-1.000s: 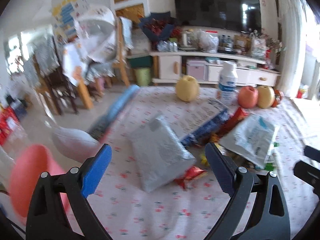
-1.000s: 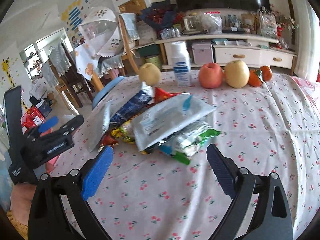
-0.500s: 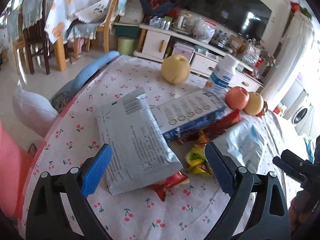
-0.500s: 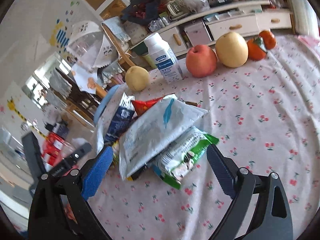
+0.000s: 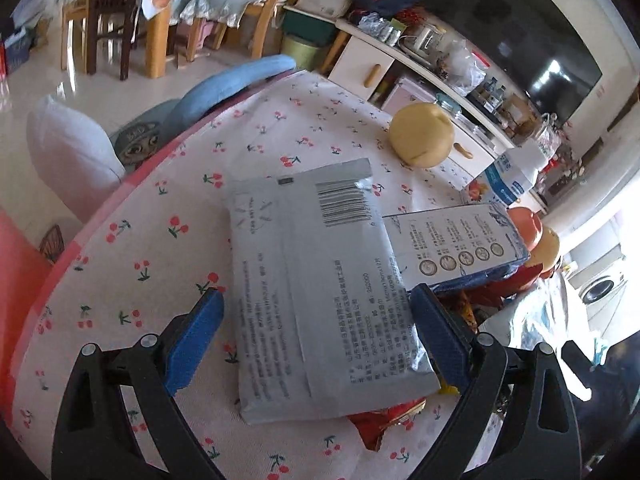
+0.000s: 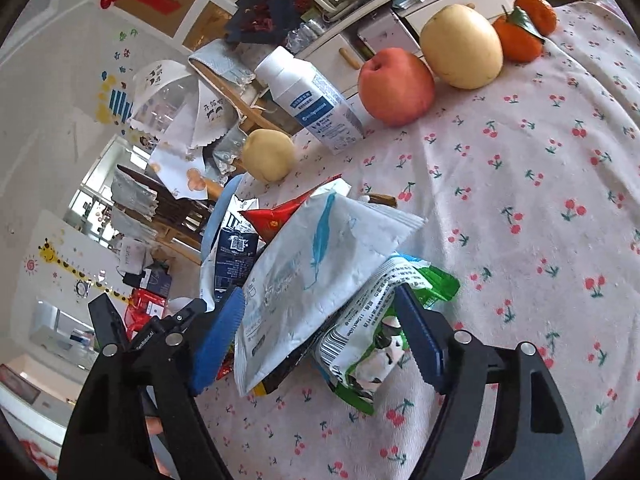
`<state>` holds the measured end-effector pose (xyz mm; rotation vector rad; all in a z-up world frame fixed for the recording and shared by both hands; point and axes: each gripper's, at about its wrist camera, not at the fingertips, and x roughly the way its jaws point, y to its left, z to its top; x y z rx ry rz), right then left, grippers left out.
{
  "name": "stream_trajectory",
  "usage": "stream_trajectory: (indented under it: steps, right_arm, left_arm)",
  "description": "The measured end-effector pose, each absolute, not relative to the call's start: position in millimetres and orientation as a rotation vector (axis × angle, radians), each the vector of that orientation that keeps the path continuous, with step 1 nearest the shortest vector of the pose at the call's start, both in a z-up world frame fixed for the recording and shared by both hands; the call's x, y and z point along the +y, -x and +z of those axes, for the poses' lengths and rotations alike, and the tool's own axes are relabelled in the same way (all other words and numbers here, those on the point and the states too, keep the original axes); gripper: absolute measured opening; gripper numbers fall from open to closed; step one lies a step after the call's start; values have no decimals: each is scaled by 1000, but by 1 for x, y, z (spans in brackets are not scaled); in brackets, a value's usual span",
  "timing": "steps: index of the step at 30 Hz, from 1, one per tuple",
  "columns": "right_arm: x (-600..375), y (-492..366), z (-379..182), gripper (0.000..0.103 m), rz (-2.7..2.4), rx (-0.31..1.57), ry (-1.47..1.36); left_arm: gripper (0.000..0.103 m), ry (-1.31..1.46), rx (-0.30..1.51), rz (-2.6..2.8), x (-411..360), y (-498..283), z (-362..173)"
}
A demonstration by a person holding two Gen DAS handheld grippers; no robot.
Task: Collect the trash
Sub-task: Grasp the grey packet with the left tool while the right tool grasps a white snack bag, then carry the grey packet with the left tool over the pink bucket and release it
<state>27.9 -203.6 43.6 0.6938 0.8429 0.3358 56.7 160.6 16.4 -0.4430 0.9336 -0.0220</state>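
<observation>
A pile of empty wrappers lies on the cherry-print tablecloth (image 5: 160,240). My left gripper (image 5: 316,340) is open, its blue pads on either side of a grey foil packet (image 5: 316,292) that lies flat. A blue box-like packet (image 5: 452,248) and red wrappers (image 5: 384,424) lie beside and under it. My right gripper (image 6: 320,340) is open around the near end of a white wrapper with a blue feather (image 6: 316,268) and a green and white wrapper (image 6: 380,336). A red wrapper (image 6: 280,216) and a dark blue packet (image 6: 234,256) lie behind.
A white bottle (image 6: 312,100), a red apple (image 6: 396,86), a yellow pear (image 6: 462,52), tangerines (image 6: 524,28) and another yellow pear (image 6: 268,154) stand at the table's far edge. The left gripper's body (image 6: 132,340) shows at the lower left. Chairs and a TV cabinet stand beyond.
Both grippers have moved down and in toward the pile. The left now straddles the grey packet; the right now straddles the white and green wrappers. Both stay open.
</observation>
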Motion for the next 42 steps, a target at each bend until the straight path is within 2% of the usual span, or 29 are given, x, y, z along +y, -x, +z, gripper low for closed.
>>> stream_trajectory:
  steps: [5,7,11,14,16,22,28,33,42]
  right_arm:
    - [-197,-36,43,79,342,837,-653]
    - [-196,-40,41,82,342,844,-638]
    - [-191,-44,41,82,336,833,-588]
    - [-183,-45,41,71,307,825,-522]
    - [-182,-45,39,59,298,822,-511]
    - [-176,-39,41,41,312,786,-467]
    - [-181,-36,45,28,334,770,-476]
    - [-180,-24,66,18,337,679,-416]
    - [-161,-8,82,13,356,615,-311]
  left_arm:
    - [95,440,939,-16,160,-61,10]
    - [95,415,938,-5,157,-62,8]
    - [95,347,938,8,148,-62,8]
    - [93,317,933,9,145,-61,9]
    - [90,309,928,13,144,-61,9]
    - [82,293,915,20,143,-51,13]
    - [80,319,903,11,146,-41,18]
    - [80,325,857,-25,146,-31,32]
    - [80,336,791,-50,165,-4,53]
